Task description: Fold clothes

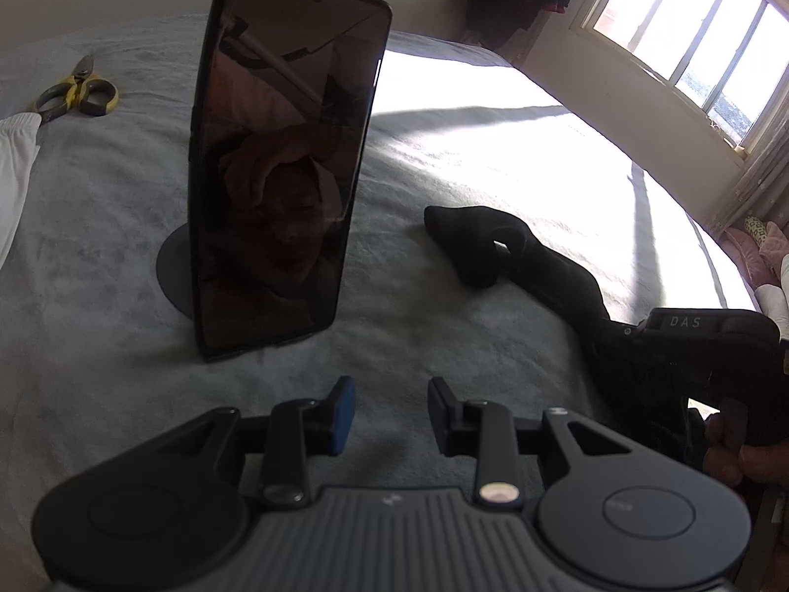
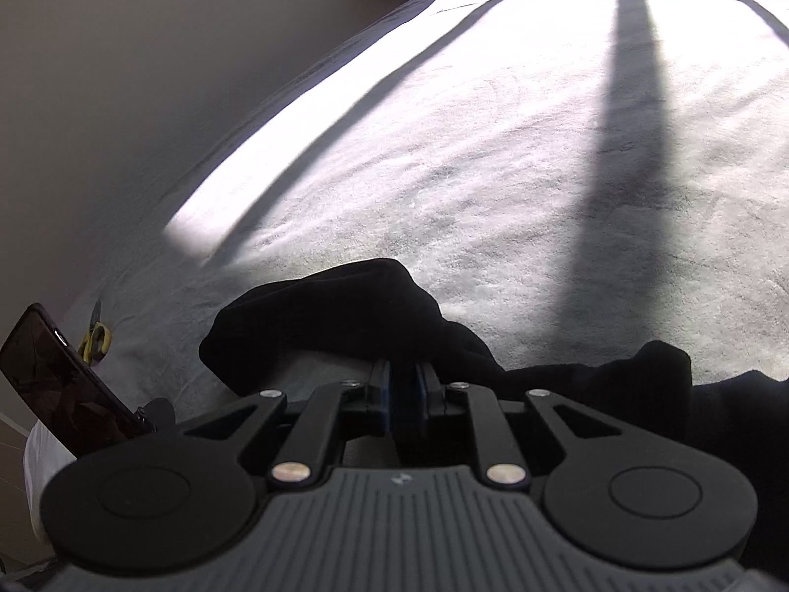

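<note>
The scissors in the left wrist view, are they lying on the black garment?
No, the scissors lie on the grey blanket, far from the black garment.

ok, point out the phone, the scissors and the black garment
phone (image 1: 286,163), left wrist view, middle of the dark screen
scissors (image 1: 81,91), left wrist view, yellow-and-grey handles
black garment (image 2: 325,315), right wrist view, bunched fold ahead of the fingers

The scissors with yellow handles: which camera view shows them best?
The left wrist view: the scissors lie in plain sight on the grey blanket, behind the phone. The right wrist view shows only a small yellow part beside the phone.
</note>
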Demonstrator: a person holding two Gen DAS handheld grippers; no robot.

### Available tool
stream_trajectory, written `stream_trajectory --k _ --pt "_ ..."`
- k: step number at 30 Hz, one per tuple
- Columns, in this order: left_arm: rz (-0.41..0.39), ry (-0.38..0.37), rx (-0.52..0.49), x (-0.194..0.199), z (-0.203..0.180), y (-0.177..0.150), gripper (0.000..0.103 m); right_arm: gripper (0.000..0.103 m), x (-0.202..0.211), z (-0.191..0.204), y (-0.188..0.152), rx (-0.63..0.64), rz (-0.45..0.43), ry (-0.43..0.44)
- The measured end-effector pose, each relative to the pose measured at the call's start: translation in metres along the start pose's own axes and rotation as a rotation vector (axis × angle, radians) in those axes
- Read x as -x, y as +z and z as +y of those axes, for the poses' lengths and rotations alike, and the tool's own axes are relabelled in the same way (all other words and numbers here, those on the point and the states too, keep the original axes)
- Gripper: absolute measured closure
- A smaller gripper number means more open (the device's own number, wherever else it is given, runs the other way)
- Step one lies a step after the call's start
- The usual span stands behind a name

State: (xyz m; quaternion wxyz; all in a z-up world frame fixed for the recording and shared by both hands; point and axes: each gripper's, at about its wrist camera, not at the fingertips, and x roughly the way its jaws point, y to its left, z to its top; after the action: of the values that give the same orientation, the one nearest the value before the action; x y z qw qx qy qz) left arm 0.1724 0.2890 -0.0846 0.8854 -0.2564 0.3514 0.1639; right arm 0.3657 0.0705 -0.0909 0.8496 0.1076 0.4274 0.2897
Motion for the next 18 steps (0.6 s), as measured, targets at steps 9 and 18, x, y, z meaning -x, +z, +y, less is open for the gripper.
stream_trajectory --k 9,18 --pt "0.005 -0.006 0.005 0.002 0.003 -0.002 0.071 0.097 0.036 0.023 -0.018 0.122 -0.019 0.095" --pt "-0.009 -0.004 -0.014 0.005 0.0 -0.007 0.071 0.097 0.023 0.05 -0.049 0.286 0.143 0.091"
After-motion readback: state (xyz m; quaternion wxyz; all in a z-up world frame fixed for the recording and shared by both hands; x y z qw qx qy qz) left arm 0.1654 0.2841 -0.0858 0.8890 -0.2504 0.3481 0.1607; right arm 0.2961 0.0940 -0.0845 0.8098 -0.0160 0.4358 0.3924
